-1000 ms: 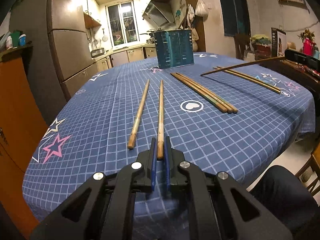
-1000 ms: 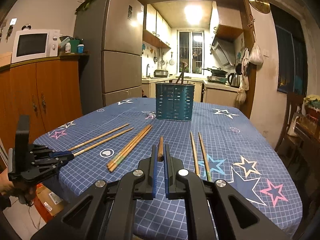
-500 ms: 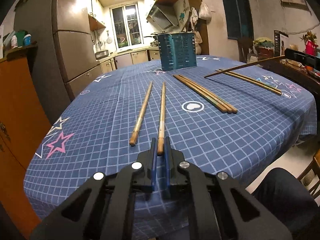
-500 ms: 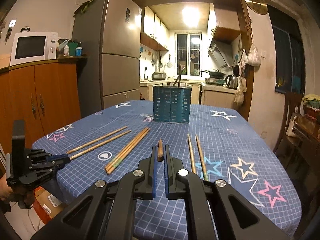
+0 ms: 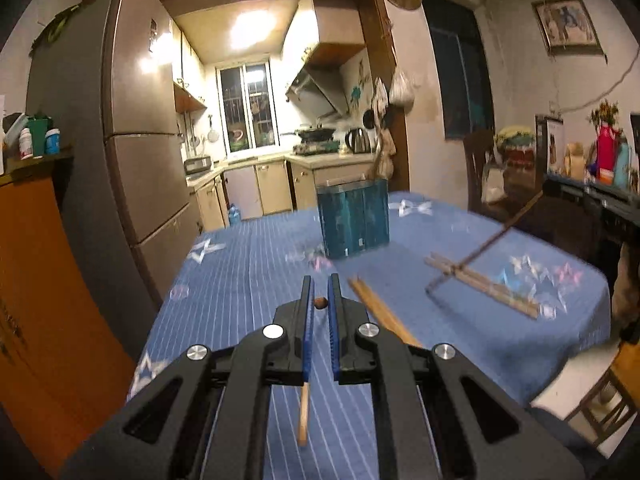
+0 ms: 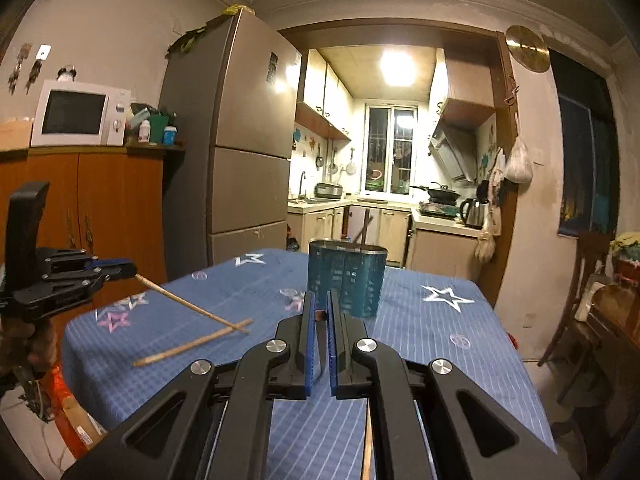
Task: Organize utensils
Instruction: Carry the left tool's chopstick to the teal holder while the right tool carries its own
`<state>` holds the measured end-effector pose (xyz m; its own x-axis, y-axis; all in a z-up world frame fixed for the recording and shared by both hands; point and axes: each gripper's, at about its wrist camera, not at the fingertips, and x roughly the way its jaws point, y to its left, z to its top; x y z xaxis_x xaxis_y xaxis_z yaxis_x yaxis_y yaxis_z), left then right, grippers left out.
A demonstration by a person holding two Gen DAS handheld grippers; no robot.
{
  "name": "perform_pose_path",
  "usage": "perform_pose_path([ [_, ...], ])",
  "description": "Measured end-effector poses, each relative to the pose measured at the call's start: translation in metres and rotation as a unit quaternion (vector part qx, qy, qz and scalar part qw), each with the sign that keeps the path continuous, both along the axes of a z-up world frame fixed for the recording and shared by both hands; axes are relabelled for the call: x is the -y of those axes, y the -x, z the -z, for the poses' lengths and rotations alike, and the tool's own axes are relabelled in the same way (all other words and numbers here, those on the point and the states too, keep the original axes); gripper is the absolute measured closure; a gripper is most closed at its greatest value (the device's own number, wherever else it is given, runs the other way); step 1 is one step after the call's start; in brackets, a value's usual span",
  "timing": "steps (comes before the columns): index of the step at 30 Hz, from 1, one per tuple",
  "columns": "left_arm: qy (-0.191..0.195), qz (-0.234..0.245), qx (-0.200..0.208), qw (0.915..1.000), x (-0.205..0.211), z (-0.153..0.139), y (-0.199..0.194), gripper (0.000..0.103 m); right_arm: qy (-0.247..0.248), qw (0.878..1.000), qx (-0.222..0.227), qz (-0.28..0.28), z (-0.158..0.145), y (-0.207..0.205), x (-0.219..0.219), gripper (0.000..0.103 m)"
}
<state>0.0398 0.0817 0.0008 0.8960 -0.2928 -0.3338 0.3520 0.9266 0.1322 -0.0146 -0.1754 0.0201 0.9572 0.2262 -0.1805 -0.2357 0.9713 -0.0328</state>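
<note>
My left gripper [image 5: 319, 303] is shut on a wooden chopstick [image 5: 319, 303] near its butt end, and the stick hangs down below the fingers. In the right wrist view that left gripper [image 6: 124, 270] holds the chopstick [image 6: 188, 304] slanting down to the table. My right gripper [image 6: 319, 315] is shut on another chopstick [image 6: 319, 314], which slants down across the table in the left wrist view [image 5: 484, 246]. The teal utensil holder [image 6: 346, 276] stands on the blue tablecloth ahead of both grippers, with one utensil in it. Loose chopsticks [image 5: 380, 312] lie on the cloth.
A pair of chopsticks [image 5: 484, 286] lies at the table's right side, one more [image 6: 192, 343] at the left. A fridge [image 6: 240, 160] and an orange cabinet [image 6: 92, 208] stand left of the table [image 6: 440, 332]. A wooden chair [image 6: 588, 280] stands at the right.
Both grippers have lifted their chopsticks' held ends off the table and tilted upward. The views now look higher, over the table toward the holder.
</note>
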Motion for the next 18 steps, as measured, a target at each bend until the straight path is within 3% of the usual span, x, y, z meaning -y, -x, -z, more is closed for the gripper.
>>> perform_pose_path([
  [10,0.027,0.006,-0.049,0.9984,0.017,-0.047,-0.099,0.098,-0.020,0.998,-0.046,-0.033,-0.046,-0.091,0.016,0.096],
  [18,0.020,0.012,-0.059,0.9980,0.039,-0.084,-0.142,0.098,-0.016,0.997,-0.062,-0.044,-0.086,-0.152,0.008,0.096],
])
